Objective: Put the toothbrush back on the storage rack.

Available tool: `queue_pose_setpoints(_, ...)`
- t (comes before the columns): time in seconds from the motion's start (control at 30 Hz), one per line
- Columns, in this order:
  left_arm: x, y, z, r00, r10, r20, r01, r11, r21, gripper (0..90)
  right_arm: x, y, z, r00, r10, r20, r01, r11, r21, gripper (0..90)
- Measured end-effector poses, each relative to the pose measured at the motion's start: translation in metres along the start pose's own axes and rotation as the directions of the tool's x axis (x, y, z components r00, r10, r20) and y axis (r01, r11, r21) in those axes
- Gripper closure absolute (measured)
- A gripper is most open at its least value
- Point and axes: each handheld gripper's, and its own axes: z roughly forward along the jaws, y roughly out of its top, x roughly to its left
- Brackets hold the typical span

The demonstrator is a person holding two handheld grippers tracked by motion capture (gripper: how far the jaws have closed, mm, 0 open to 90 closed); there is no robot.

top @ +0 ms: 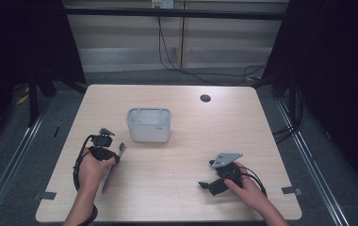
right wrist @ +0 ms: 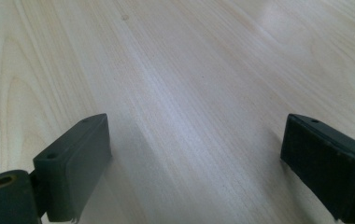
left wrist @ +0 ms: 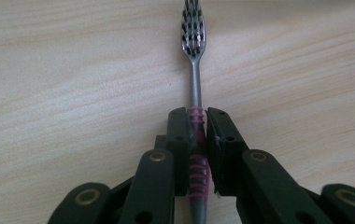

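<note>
A toothbrush [left wrist: 194,84] with a grey neck, pink-ribbed handle and dark bristles lies along the table, head pointing away from me. My left gripper [left wrist: 198,120] is shut on its handle, jaws pressed against both sides. From above, the toothbrush [top: 112,168] slants beside my left hand, and the left gripper [top: 105,149] sits at the table's left. My right gripper [right wrist: 194,149] stands open, jaws wide apart over bare wood with nothing between them. It rests low at the right front of the table [top: 213,181].
A grey rectangular tub [top: 149,125] stands upright near the table's middle, a little beyond the left gripper. A dark round cable hole [top: 205,98] sits at the far right of the wooden table [top: 182,155]. Cables trail on the floor behind.
</note>
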Motion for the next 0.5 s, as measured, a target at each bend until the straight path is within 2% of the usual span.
queue_pose_setpoints(0.23,0.002,0.002,-0.013,0.9988,-0.025,0.043,0.027,0.9979,-0.059,80.2,0.000,0.000,0.000,1.0000,0.000,0.000,0.000,1.000,0.000,7.9)
queue_pose_setpoints(0.33,0.002,0.003,-0.018,0.9989,-0.015,0.044,0.018,0.9970,-0.075,80.3,0.000,0.000,0.000,1.0000,0.000,0.000,0.000,1.000,0.000,7.9)
queue_pose_setpoints(0.4,0.002,0.004,-0.021,0.9980,-0.022,0.060,0.027,0.9958,-0.087,80.3,0.000,0.000,0.000,1.0000,0.000,0.000,0.000,1.000,0.000,7.9)
queue_pose_setpoints(0.5,0.001,0.005,-0.024,0.9983,-0.008,0.058,0.014,0.9949,-0.099,80.3,0.000,0.000,0.000,1.0000,0.000,0.000,0.000,1.000,0.000,7.9)
